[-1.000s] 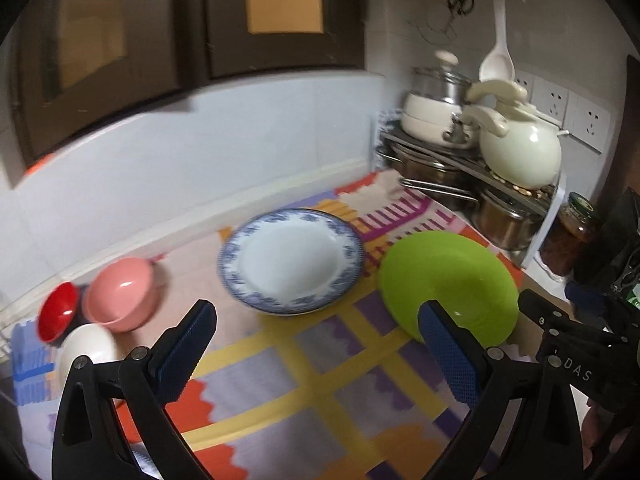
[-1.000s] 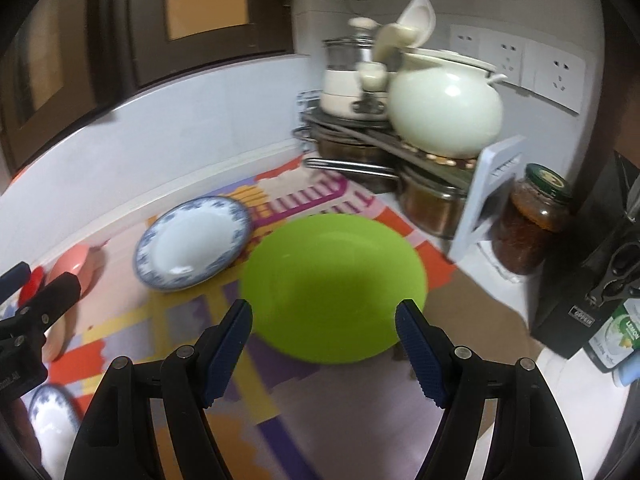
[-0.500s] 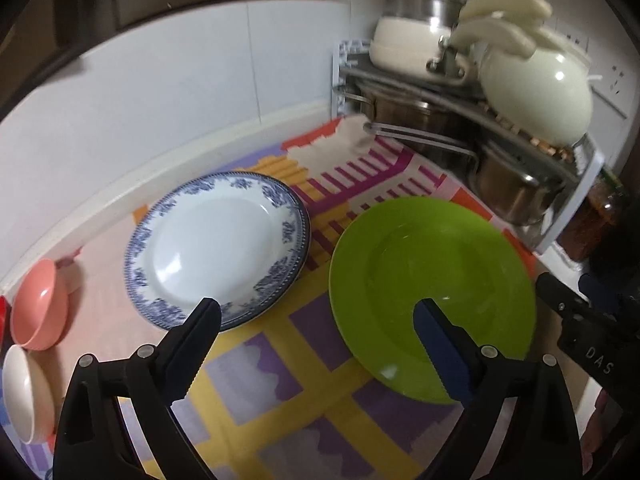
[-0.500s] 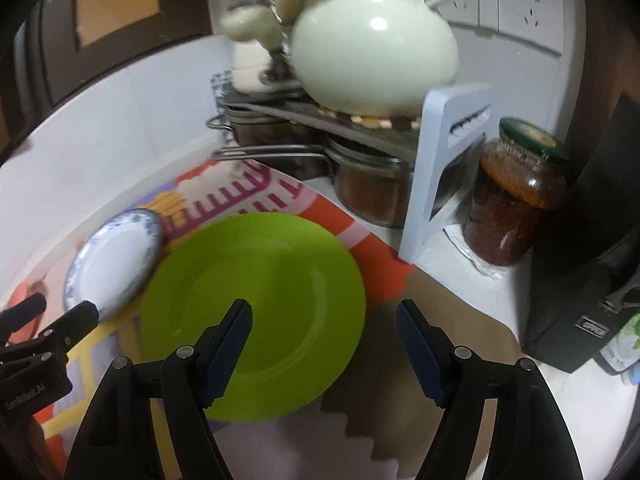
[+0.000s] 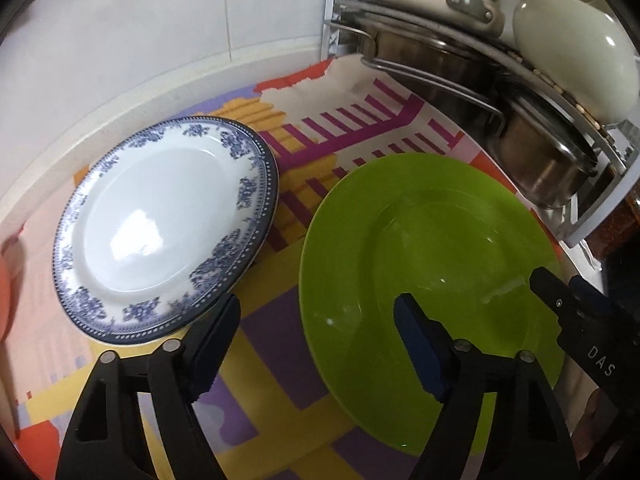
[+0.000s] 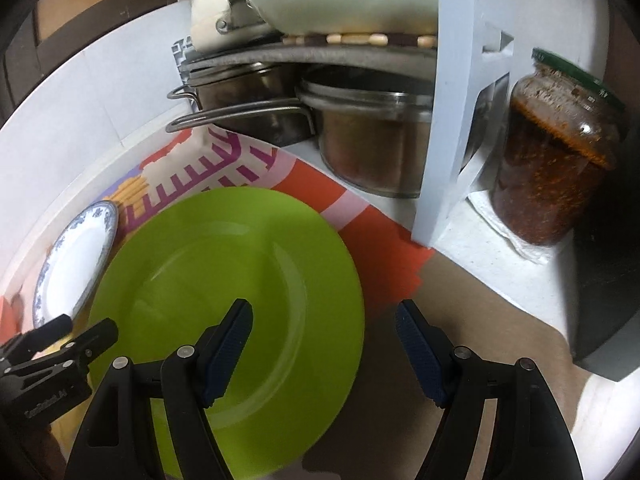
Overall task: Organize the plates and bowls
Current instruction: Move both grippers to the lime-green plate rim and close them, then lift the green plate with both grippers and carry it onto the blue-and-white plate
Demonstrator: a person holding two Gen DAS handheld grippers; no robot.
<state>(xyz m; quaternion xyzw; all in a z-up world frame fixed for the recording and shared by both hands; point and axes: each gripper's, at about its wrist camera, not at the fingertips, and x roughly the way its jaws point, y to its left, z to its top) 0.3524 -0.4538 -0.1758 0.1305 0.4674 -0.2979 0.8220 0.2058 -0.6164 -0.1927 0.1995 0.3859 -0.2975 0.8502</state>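
A green plate lies on the patterned mat, to the right of a white plate with a blue floral rim. My left gripper is open and hovers low, its jaws straddling the green plate's left edge. My right gripper is open over the green plate's right edge; its left finger is above the plate, its right finger beyond the rim. The blue-rimmed plate also shows in the right wrist view. The right gripper's tip shows in the left wrist view.
A white rack stands close behind the green plate with steel pots under it and cream pots on top. A jar of red sauce stands right of the rack. A white tiled wall runs behind.
Both grippers have moved forward and down toward the green plate, which now fills more of each view. The bowls at left have dropped out of the left wrist view. Both stayed open.
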